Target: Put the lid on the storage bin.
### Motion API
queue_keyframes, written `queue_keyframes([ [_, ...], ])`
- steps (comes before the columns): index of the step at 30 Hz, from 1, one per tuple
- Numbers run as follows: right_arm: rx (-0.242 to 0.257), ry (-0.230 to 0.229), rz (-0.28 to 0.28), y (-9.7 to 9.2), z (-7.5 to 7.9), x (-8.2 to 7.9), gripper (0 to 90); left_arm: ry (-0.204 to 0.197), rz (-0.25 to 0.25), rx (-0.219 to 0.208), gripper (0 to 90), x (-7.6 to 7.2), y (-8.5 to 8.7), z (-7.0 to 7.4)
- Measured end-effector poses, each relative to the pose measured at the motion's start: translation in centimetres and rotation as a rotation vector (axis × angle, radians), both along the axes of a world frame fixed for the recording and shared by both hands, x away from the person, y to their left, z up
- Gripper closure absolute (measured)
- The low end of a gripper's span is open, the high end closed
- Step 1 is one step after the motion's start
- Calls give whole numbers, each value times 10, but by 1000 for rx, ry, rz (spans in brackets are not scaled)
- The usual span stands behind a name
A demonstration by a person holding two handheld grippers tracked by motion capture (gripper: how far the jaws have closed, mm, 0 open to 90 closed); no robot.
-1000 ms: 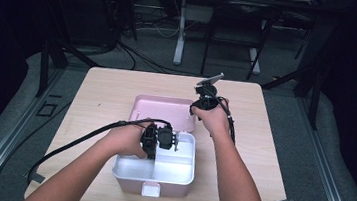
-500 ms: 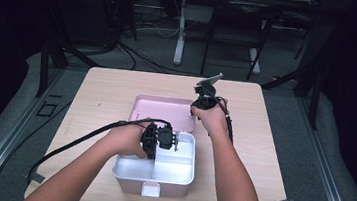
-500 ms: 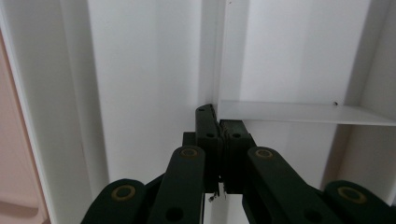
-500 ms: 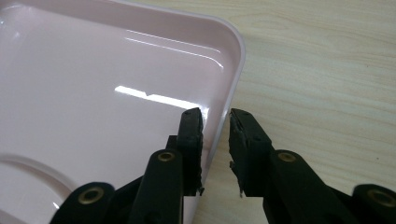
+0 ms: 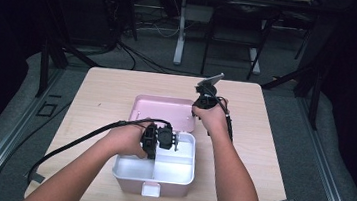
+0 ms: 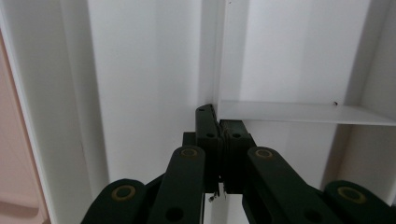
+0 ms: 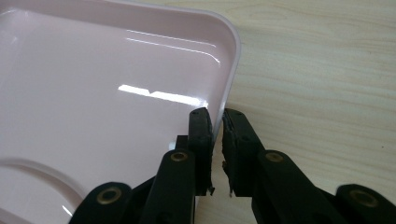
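high view: white divided box (image 5: 156, 171) sat near the bench (image 5: 271, 155) front edge, pink lid (image 5: 163, 110) flat just behind it. left gripper (image 5: 158, 139) was down inside the box, right gripper (image 5: 201, 103) at the lid's right rim.
left gripper view: fingers (image 6: 208, 133) pressed together on the box's divider wall (image 6: 299, 112).
right gripper view: fingers (image 7: 201, 135) had just been closing, pinching the lid rim.
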State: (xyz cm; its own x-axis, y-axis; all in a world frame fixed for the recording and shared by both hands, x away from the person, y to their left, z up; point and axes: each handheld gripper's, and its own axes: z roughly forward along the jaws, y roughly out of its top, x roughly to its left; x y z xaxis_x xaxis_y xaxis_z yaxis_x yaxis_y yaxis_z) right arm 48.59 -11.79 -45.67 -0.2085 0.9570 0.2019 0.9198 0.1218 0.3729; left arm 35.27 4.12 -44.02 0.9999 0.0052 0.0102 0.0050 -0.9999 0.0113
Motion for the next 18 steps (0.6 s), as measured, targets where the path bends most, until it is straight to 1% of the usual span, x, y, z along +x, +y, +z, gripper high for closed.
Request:
queue_keyframes([
  [3,1,8,-12,0,1,1,832,-1,1,0,882,0,0,0],
  [7,14,21,-29,0,2,1,839,0,1,0,882,0,0,0],
  [14,11,23,-35,0,3,0,847,6,0,-1,882,1,0,0],
  [18,7,20,-41,1,4,0,851,1,1,-3,882,1,0,0],
])
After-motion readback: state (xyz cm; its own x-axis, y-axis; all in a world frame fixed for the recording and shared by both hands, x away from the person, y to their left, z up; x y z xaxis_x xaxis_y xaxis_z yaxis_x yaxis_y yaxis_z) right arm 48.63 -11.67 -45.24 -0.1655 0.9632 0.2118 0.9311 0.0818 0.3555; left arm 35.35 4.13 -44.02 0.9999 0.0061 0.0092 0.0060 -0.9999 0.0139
